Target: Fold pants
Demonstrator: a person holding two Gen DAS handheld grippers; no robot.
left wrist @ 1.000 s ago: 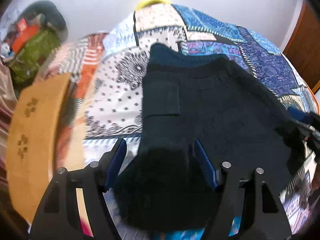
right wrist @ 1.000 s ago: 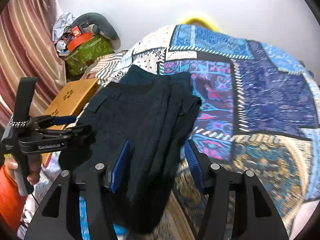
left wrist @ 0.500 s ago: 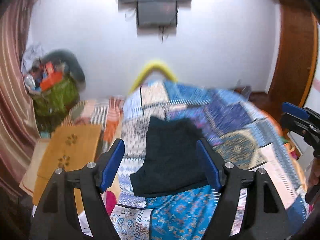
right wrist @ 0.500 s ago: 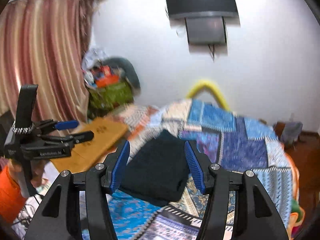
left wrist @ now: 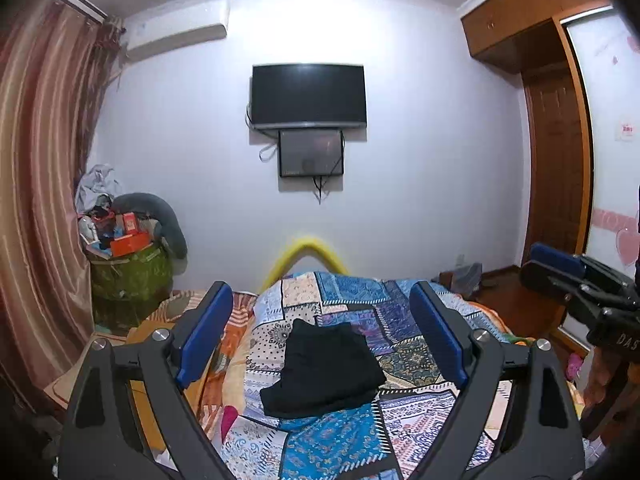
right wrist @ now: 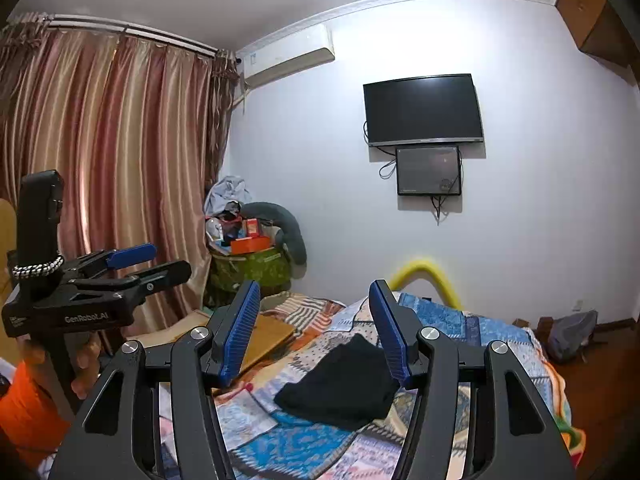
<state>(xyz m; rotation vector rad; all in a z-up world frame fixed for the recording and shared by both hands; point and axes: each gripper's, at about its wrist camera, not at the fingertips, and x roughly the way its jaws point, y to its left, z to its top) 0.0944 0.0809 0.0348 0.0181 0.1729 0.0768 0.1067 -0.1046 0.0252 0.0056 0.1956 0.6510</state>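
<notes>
The left gripper [left wrist: 320, 336] is opening its jaws, nothing between them; the right gripper [right wrist: 314, 332] stands partly open and empty. Beyond both, the folded black pants [left wrist: 322, 368] lie on the patchwork bedspread [left wrist: 404, 356]. Farther off, a green bag [right wrist: 250, 270] overflows with boxes and clothing, its contents hard to make out.

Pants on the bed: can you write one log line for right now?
pants: folded, lying on quilt | left claw: opening, empty | right claw: open, empty
</notes>
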